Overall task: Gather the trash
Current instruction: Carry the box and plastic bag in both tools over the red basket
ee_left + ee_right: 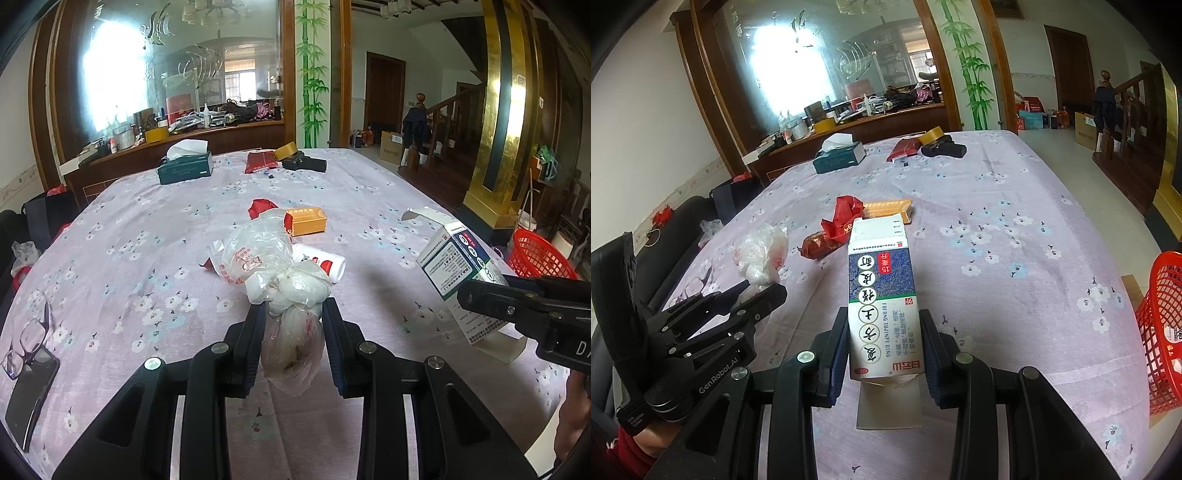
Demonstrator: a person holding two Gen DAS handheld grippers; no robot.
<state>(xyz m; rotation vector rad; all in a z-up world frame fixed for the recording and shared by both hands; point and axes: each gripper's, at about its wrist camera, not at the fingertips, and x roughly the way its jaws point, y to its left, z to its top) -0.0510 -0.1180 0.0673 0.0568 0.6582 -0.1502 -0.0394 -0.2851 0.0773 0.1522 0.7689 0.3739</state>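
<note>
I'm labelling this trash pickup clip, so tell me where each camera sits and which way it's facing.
Left wrist: sits on the left gripper, looking along its fingers across the floral tablecloth toward the mirrored wall; its fingers pinch a crumpled plastic bag, and the right gripper enters at the right.
Right wrist: sits on the right gripper, facing the same way; its fingers clamp a medicine box, with the left gripper and a red sleeve at lower left.
Shared: orange box, tissue box, red basket.

Home dining room: floral lilac tablecloth point(147, 258), wooden-framed etched mirror point(166, 66), cluttered wooden sideboard point(192, 136), wooden staircase point(443, 110).
</note>
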